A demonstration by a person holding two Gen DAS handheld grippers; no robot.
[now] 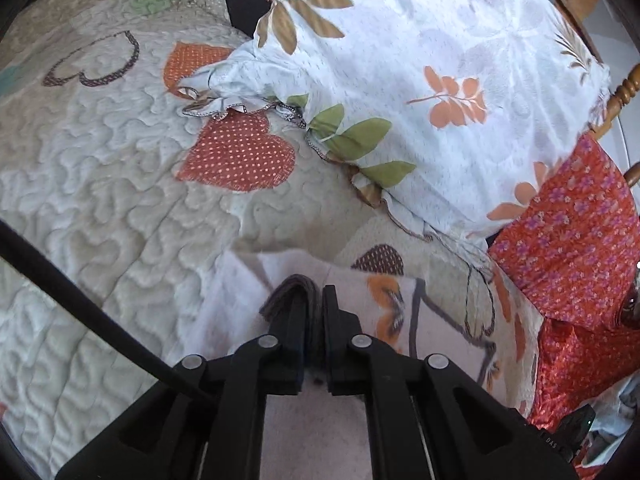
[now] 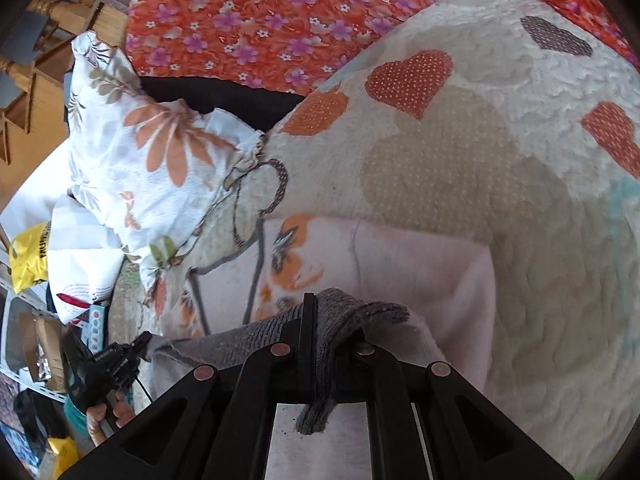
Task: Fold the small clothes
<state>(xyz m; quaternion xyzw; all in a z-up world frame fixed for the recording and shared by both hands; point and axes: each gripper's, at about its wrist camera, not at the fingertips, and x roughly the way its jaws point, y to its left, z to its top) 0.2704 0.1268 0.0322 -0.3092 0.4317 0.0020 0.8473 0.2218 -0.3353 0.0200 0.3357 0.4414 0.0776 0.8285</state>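
Note:
A small pale pink garment [image 1: 240, 296] with an orange print and dark lines lies on the quilt just ahead of both grippers. Its grey ribbed band [image 1: 286, 294] is pinched in my left gripper [image 1: 314, 298], whose jaws are shut on it. In the right wrist view the same grey knit band [image 2: 352, 312] drapes over one finger of my right gripper [image 2: 332, 314], which is shut on it; a loose end hangs down between the arms. The band stretches left toward the left gripper [image 2: 138, 344], held by a hand [image 2: 114, 412]. The garment's body [image 2: 420, 272] spreads flat beyond.
A heart-patterned quilt [image 1: 120, 200] covers the bed. A white floral pillow [image 1: 440, 80] and an orange-red flowered cloth [image 1: 572, 248] lie beside the garment. Wooden spindles [image 2: 48, 16] and a yellow bag [image 2: 28, 256] sit off the bed's edge. A black cable [image 1: 80, 304] crosses the left wrist view.

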